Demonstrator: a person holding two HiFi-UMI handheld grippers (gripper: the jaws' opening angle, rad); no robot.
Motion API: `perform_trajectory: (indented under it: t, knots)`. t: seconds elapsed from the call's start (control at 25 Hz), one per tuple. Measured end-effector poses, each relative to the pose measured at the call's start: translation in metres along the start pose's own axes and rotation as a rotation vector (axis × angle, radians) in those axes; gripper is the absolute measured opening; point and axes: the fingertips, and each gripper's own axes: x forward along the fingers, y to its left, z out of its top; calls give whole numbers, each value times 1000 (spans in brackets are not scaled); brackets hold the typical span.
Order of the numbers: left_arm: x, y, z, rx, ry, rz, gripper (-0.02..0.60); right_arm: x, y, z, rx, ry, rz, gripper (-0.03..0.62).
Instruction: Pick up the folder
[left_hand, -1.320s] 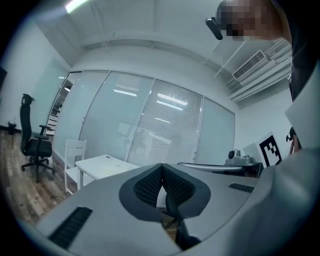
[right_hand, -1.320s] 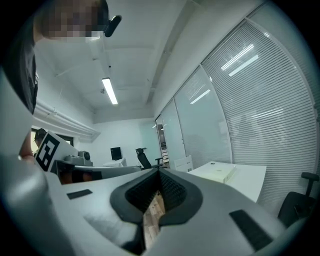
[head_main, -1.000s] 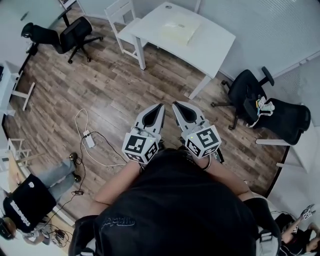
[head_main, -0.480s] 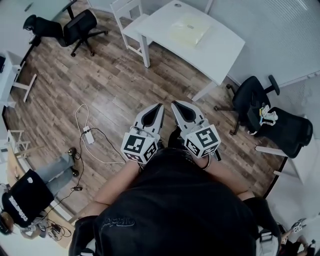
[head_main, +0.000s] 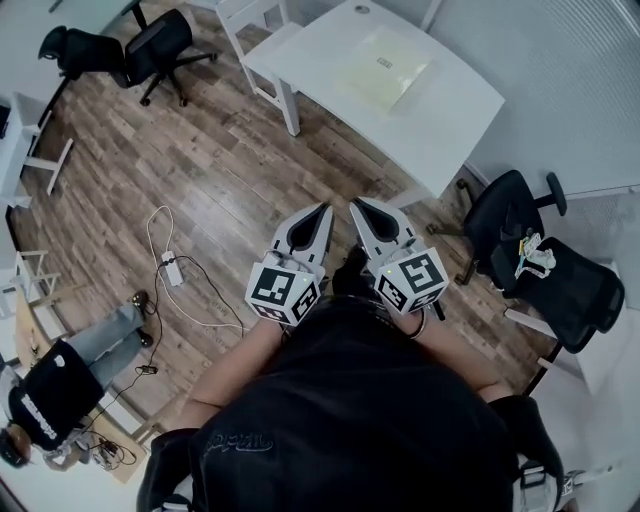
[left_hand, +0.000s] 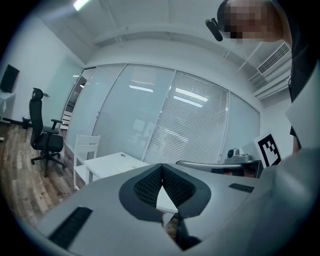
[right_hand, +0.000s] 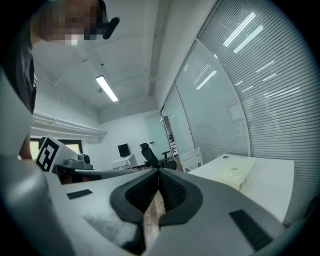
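**A:** Where is the folder?

**B:** The pale yellow folder (head_main: 385, 68) lies flat on the white desk (head_main: 455, 115), toward the far side of the top. There's a small label on its upper face. It is well apart from both tongs.

**A:** And the tongs themselves?

**B:** The left tongs (head_main: 322, 210) and right tongs (head_main: 357, 204) are held side by side above the wooden floor (head_main: 200, 170), with their tips pointing toward the desk. Both are closed and empty. In each gripper view the ribbed pads meet at the tip, and only floor and desk show past them.

**A:** Does either gripper view catch the folder?

**B:** The right gripper view does. It shows the folder off to the right of the jaws, resting on the desk top. The left gripper view shows the desk's near corner, but I can't make the folder out there.

**A:** What stands around the desk?

**B:** A white chair (head_main: 248, 18) stands at the desk's left end. A black office chair (head_main: 505, 215) is just beyond its right end, close to the glass wall. On the floor to the left of the tongs, a white power strip (head_main: 172, 270) lies with its cable looped around. A person (head_main: 55, 395) in a dark top is at the lower left edge.
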Motion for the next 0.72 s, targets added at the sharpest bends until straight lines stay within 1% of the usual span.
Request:
perform_trajectory:
  t: [0.2, 0.4, 0.56, 0.72]
  knots:
    - [60, -9, 4, -7, 11, -10, 12, 6, -56, 9, 22, 13, 2, 18]
    - [112, -21, 12, 10, 17, -15, 12, 6, -109, 24, 41, 0, 1, 20]
    - [141, -33, 19, 30, 14, -20, 12, 5, -137, 37, 48, -21, 6, 19]
    - [159, -34, 26, 41, 15, -16, 12, 5, -158, 50, 52, -49, 0, 20]
